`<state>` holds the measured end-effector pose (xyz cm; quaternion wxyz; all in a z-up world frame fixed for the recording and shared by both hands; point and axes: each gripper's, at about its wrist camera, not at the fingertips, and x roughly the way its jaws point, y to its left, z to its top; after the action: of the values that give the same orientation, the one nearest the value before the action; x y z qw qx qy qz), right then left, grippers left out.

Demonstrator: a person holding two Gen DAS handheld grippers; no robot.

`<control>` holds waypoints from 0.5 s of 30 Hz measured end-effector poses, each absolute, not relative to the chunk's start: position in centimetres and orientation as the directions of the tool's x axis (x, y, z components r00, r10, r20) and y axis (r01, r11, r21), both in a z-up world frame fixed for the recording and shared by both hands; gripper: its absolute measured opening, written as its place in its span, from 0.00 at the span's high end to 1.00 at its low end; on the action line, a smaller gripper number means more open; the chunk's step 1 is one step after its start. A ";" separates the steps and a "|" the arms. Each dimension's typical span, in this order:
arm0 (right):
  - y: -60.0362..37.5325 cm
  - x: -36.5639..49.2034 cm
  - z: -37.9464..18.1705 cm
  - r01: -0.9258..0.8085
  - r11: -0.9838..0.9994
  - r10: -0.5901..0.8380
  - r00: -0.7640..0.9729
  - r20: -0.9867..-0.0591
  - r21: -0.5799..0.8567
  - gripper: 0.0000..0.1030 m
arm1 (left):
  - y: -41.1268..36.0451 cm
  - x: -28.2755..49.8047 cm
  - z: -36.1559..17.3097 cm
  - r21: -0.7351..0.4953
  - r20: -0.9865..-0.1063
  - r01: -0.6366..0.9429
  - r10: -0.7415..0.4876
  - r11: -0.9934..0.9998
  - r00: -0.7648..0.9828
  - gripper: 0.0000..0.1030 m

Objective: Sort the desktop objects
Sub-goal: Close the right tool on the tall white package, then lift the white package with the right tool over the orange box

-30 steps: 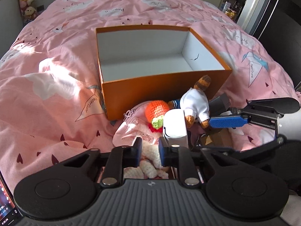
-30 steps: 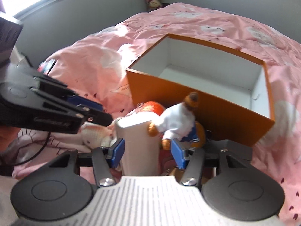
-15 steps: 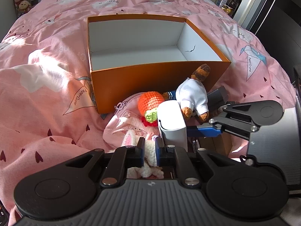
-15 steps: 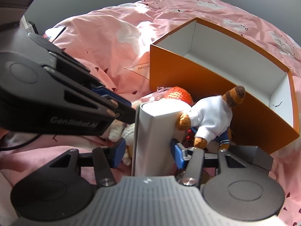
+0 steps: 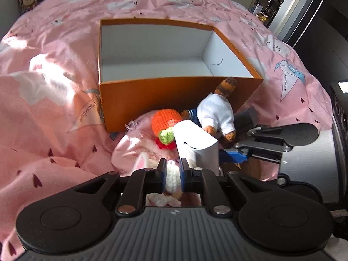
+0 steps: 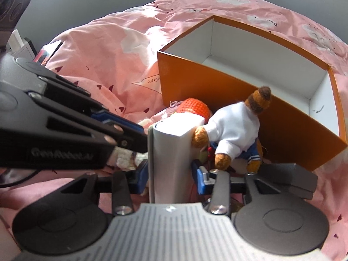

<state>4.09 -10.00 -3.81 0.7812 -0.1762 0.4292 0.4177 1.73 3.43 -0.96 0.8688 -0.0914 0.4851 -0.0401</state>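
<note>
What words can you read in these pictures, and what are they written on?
"PaperCrane": on the pink blanket, under the blue paper-bird drawing.
"PaperCrane" again: on the blanket left of the orange box, tilted.
"GenRobot.AI": on the black arm of the left claw, blurry.
Grey letters on the white cloud patches: too blurred to read.
Small dark mark inside the box: not readable.
</note>
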 end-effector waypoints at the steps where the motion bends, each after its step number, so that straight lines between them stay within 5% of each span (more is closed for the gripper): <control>1: -10.4 4.1 -3.7 -0.798 0.596 0.501 0.285 -0.817 0.087 0.61 | 3.4 1.7 -0.8 -0.184 -0.834 -0.021 -0.145 0.983 0.533 0.88; 15: -13.0 5.5 -4.1 -0.713 0.684 0.494 0.295 -0.818 0.156 0.67 | 3.2 1.7 -1.7 -0.174 -0.851 -0.012 -0.144 0.985 0.505 0.88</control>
<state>5.55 -13.02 -4.15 0.7956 -0.1196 0.4570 0.3793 1.71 3.18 -1.70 0.8639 -0.0786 0.4959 -0.0384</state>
